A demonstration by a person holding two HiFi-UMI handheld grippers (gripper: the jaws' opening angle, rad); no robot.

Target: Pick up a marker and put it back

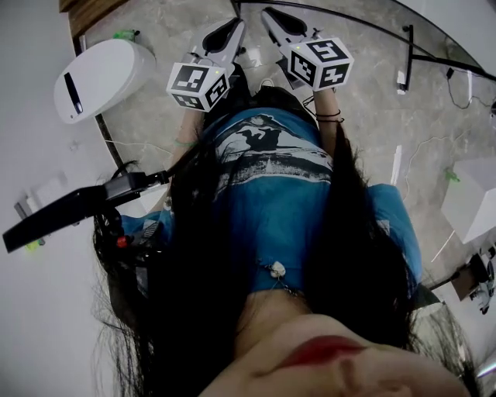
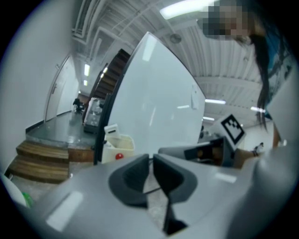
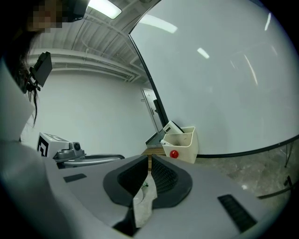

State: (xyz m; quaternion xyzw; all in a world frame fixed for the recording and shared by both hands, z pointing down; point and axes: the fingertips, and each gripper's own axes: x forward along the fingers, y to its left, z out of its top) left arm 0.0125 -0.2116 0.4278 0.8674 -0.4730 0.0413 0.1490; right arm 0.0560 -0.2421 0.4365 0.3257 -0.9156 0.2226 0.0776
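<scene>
No marker shows in any view. In the head view both grippers are held out in front of a person's blue shirt (image 1: 271,178), over a stone floor. My left gripper (image 1: 230,29) and my right gripper (image 1: 271,15) point away, tips close together. Seen from its own camera, the left gripper (image 2: 152,158) has its dark pads pressed together with nothing between them. The right gripper (image 3: 149,161) is likewise shut and empty. The right gripper's marker cube (image 2: 232,127) appears beside the left one.
A large white curved panel (image 3: 224,84) stands ahead, with a white bin bearing a red knob (image 3: 180,142) at its foot. Wooden steps (image 2: 37,161) lie left. A white rounded device (image 1: 105,77) and a black camera arm (image 1: 70,209) sit at left.
</scene>
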